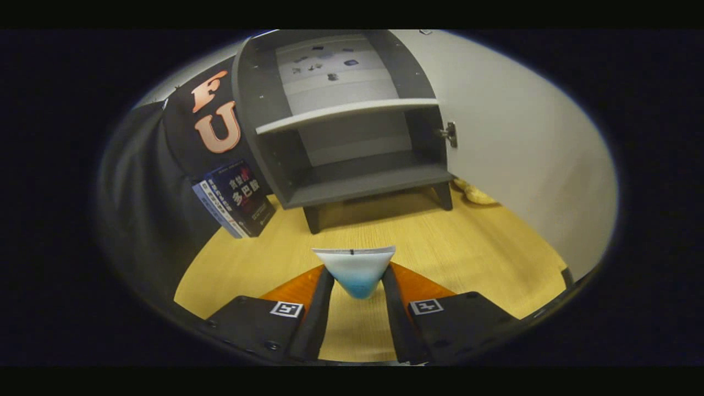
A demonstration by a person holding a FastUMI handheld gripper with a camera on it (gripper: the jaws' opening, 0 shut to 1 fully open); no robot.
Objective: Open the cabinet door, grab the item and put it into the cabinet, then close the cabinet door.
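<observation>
Tool (356, 278) fingers clamped on item (356, 269)

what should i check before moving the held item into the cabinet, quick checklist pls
1. Cabinet door swung open: ok.
2. Item between the fingers of the gripper, both pressing on it: ok.
3. Lower compartment free of things: ok.
4. Wooden table between fingers and cabinet free of obstacles: ok.
5. Books lean left of the cabinet, outside the path: ok.
6. Grip firm enough: cannot tell.
</observation>
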